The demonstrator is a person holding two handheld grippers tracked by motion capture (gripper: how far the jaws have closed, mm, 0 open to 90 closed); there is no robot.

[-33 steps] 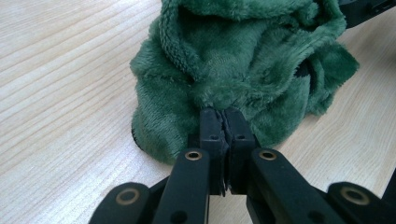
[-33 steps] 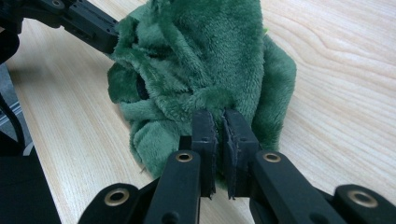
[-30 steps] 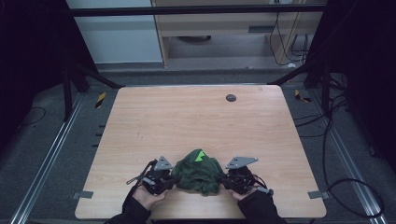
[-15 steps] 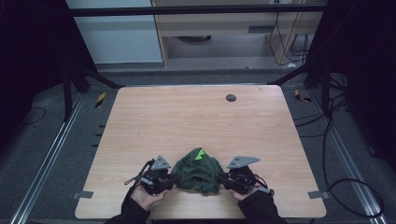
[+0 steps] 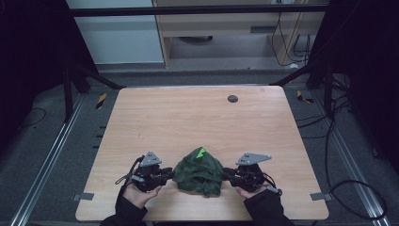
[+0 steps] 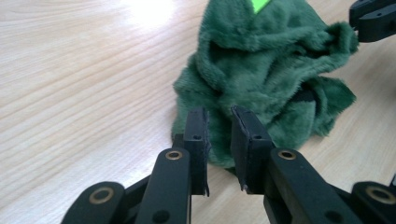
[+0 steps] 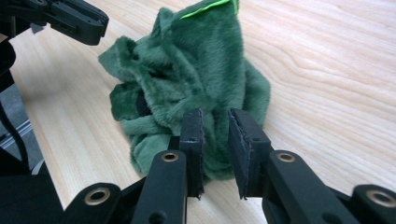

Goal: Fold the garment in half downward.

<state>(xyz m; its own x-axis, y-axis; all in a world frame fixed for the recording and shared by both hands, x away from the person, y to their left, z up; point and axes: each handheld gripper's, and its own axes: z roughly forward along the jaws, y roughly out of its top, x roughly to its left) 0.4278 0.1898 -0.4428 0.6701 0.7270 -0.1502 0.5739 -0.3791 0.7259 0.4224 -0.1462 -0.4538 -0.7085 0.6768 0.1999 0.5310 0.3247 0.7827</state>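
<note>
A crumpled dark green plush cloth (image 5: 200,172) with a lime tag (image 5: 201,151) lies near the table's front edge. My left gripper (image 5: 170,173) sits at its left side and my right gripper (image 5: 227,173) at its right, each held by a hand. In the left gripper view the cloth (image 6: 261,60) lies just past my left gripper (image 6: 218,119), whose jaws stand narrowly apart at the cloth's hem. In the right gripper view my right gripper (image 7: 215,121) is likewise slightly open against the cloth (image 7: 196,70). The other gripper (image 7: 74,18) shows beyond the cloth.
The wooden table (image 5: 188,117) stretches away behind the cloth, with a small black disc (image 5: 232,98) near its far edge. Metal rails and cables run along the floor on both sides. A cabinet stands beyond the table.
</note>
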